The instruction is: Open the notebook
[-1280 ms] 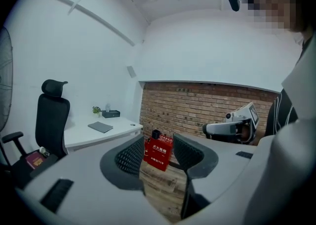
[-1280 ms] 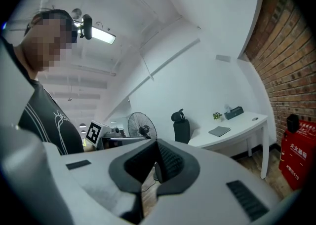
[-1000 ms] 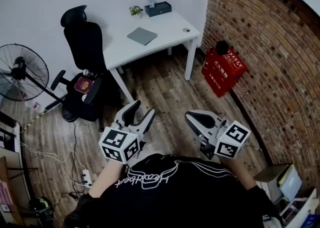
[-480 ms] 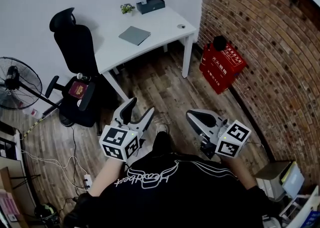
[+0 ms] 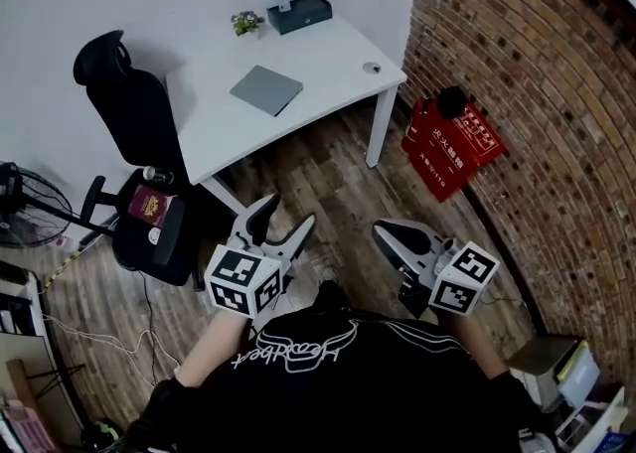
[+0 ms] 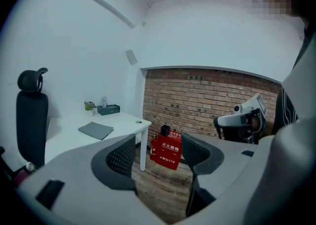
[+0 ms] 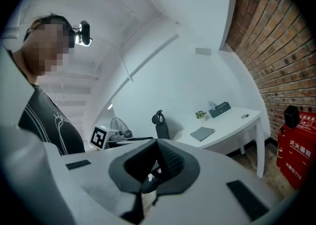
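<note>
- We have walked nearer the bench. Compared with a second ago it fills more of the head view, the office chair has slid toward the left edge, and the fan is nearly out of the picture.
- The notebook lies flat and closed near the middle of the bench, grey cover up. It sits apart from the tissue box and the small plant at the back edge, and it looks untouched.
- The left hand-held gripper has spread its jaws wider than they stood a second ago. It is now released, with the jaws wide apart. Its own view shows only the wooden floor and the red box beyond the gap, so nothing is grasped.
- The right hand-held gripper is clenched, pads together on nothing, and looks the same as before.
- Both are carried low in front of our body over the floor, well apart from the bench and the notebook.
- As we judge it, this is the approach, and none of the opening has been done yet.
- The widened left jaws suggest we are readying that side to take the cover's edge.
- We must first close the remaining distance and bring a hand-held gripper down to the cover.
</note>
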The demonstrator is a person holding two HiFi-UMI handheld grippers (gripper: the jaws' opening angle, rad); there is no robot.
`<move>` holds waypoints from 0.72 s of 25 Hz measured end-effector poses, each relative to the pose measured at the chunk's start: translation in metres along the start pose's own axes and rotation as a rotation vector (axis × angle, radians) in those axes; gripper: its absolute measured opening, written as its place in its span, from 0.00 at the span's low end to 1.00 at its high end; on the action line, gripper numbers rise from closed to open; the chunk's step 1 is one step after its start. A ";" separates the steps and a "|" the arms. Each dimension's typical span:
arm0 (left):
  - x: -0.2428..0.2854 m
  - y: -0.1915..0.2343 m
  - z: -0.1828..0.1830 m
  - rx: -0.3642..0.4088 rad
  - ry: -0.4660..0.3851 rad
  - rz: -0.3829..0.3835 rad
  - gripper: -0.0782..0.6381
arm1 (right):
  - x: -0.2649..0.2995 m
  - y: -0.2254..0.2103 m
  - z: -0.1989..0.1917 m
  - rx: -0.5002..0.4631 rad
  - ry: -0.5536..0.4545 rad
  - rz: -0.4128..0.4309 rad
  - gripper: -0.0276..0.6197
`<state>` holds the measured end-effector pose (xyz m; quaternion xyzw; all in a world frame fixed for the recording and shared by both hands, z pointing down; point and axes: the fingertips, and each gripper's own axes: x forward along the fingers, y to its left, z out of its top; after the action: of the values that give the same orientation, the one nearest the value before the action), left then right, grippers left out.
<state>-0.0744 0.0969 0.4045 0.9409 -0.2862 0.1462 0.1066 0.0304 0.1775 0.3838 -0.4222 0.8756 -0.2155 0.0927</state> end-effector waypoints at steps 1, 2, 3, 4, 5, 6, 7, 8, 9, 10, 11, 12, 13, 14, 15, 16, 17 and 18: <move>0.010 0.013 0.004 -0.001 0.004 -0.002 0.52 | 0.013 -0.010 0.005 0.004 0.006 -0.002 0.04; 0.020 0.027 0.008 -0.003 0.007 -0.002 0.52 | 0.027 -0.020 0.010 0.006 0.013 -0.002 0.04; 0.029 0.042 0.012 -0.005 0.009 0.001 0.52 | 0.041 -0.029 0.015 0.005 0.021 -0.002 0.04; 0.037 0.057 0.015 -0.008 0.010 0.003 0.52 | 0.055 -0.039 0.020 0.003 0.029 -0.002 0.04; 0.046 0.071 0.018 -0.013 0.011 0.005 0.52 | 0.068 -0.048 0.024 0.000 0.038 -0.001 0.04; 0.054 0.084 0.021 -0.019 0.011 0.005 0.52 | 0.081 -0.056 0.028 -0.001 0.047 -0.001 0.04; 0.062 0.096 0.023 -0.023 0.012 0.002 0.52 | 0.092 -0.064 0.032 -0.002 0.056 -0.002 0.04; 0.069 0.107 0.025 -0.027 0.011 -0.003 0.51 | 0.104 -0.072 0.035 -0.004 0.064 -0.002 0.04; 0.077 0.117 0.028 -0.031 0.008 -0.010 0.52 | 0.115 -0.079 0.038 -0.008 0.072 -0.002 0.04; 0.084 0.126 0.030 -0.037 0.004 -0.017 0.51 | 0.126 -0.085 0.041 -0.012 0.078 -0.001 0.04; 0.091 0.135 0.033 -0.043 0.000 -0.025 0.51 | 0.136 -0.090 0.044 -0.017 0.082 0.001 0.04; 0.098 0.142 0.034 -0.048 -0.002 -0.032 0.51 | 0.145 -0.095 0.047 -0.021 0.086 0.004 0.04; 0.104 0.148 0.035 -0.050 0.000 -0.039 0.51 | 0.153 -0.099 0.049 -0.025 0.088 0.006 0.04; 0.111 0.153 0.035 -0.049 0.005 -0.043 0.51 | 0.159 -0.104 0.051 -0.027 0.090 0.008 0.04; 0.118 0.157 0.035 -0.046 0.013 -0.046 0.51 | 0.163 -0.108 0.053 -0.028 0.092 0.009 0.04; 0.124 0.161 0.035 -0.041 0.021 -0.046 0.51 | 0.167 -0.113 0.054 -0.028 0.094 0.009 0.04; 0.131 0.165 0.035 -0.036 0.028 -0.045 0.51 | 0.170 -0.119 0.056 -0.027 0.096 0.009 0.04; 0.138 0.169 0.035 -0.031 0.035 -0.043 0.51 | 0.173 -0.125 0.057 -0.024 0.098 0.009 0.04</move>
<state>-0.0538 -0.1201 0.4381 0.9424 -0.2662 0.1561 0.1292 0.0292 -0.0427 0.3928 -0.4081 0.8837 -0.2248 0.0455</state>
